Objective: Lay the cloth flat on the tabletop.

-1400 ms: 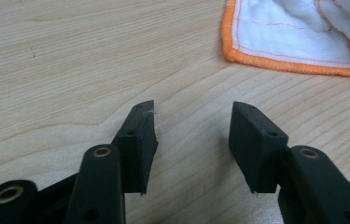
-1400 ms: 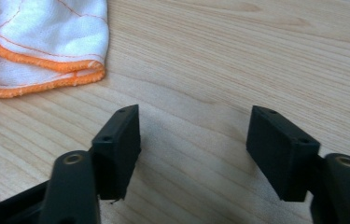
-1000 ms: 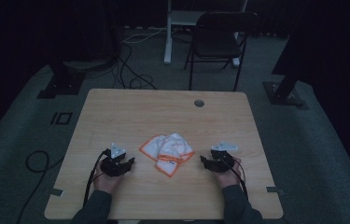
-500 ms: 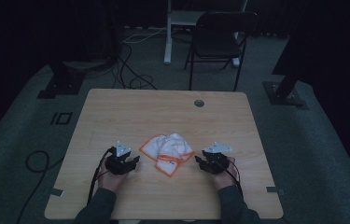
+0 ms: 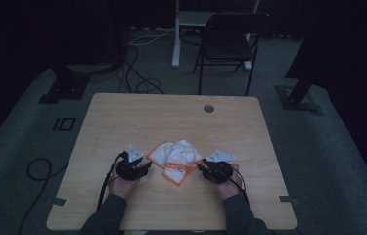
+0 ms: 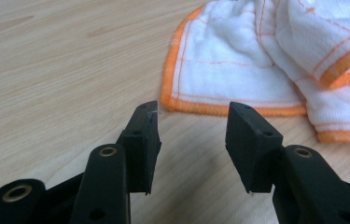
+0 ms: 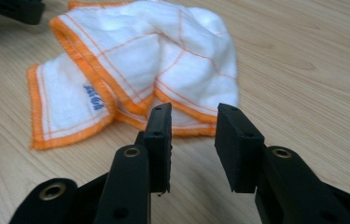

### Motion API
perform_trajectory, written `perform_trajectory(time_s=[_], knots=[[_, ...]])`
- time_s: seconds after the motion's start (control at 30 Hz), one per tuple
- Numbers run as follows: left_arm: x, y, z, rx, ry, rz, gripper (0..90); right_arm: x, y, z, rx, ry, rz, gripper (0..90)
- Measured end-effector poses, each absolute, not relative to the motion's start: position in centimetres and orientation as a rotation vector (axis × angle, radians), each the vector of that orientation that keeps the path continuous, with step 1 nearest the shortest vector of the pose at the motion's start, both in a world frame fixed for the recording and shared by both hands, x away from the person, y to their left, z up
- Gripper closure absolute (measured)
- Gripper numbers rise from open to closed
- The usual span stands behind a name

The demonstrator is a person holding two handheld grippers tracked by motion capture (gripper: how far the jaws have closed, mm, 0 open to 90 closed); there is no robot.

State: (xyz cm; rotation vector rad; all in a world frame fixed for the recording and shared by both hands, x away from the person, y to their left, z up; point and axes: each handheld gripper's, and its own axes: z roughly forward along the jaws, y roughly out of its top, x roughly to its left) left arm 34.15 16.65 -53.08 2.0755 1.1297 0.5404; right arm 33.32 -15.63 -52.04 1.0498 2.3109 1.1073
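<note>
A crumpled white cloth with orange edging (image 5: pixel 175 159) lies on the wooden table (image 5: pixel 171 117), between my two grippers. My left gripper (image 5: pixel 148 165) rests just left of the cloth, open, its jaws a short way from the cloth's orange hem (image 6: pixel 228 108). My right gripper (image 5: pixel 200 167) sits at the cloth's right side, open, with its jaws almost at the cloth's near edge (image 7: pixel 182 126). Nothing is between either pair of jaws. In the right gripper view the cloth (image 7: pixel 135 70) shows small blue lettering, and part of the left gripper (image 7: pixel 14 8) appears beyond it.
A round cable hole (image 5: pixel 209 108) is in the table near its far edge. Beyond the table stand a dark folding chair (image 5: pixel 230 39) and a white desk leg (image 5: pixel 176 34). Cables (image 5: pixel 137 73) lie on the floor at left.
Both grippers have moved inward toward the cloth; the right one moved left by the larger amount. The cloth has not moved.
</note>
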Motion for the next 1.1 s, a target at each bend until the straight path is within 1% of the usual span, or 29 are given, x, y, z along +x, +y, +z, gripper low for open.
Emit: perform_trajectory(time_s=[0.17,0.37,0.53,0.8,1.1], knots=[[34.8,15.9,-53.0,2.084,1.118,0.536,56.2,33.2,-14.8,-52.2,1.033,2.331,1.104,68.6],[35.5,15.3,-53.2,2.093,1.115,0.531,56.3,33.0,-13.7,-52.7,1.010,2.353,1.073,66.7],[36.0,15.0,-53.2,2.088,1.119,0.530,56.3,32.8,-12.9,-53.2,0.983,2.372,1.033,63.0],[36.6,14.6,-53.5,2.094,1.129,0.521,56.3,33.0,-12.1,-53.5,0.950,2.385,0.994,63.0],[36.9,14.4,-53.7,2.096,1.136,0.516,56.3,33.0,-11.7,-53.6,0.921,2.395,0.973,58.0]])
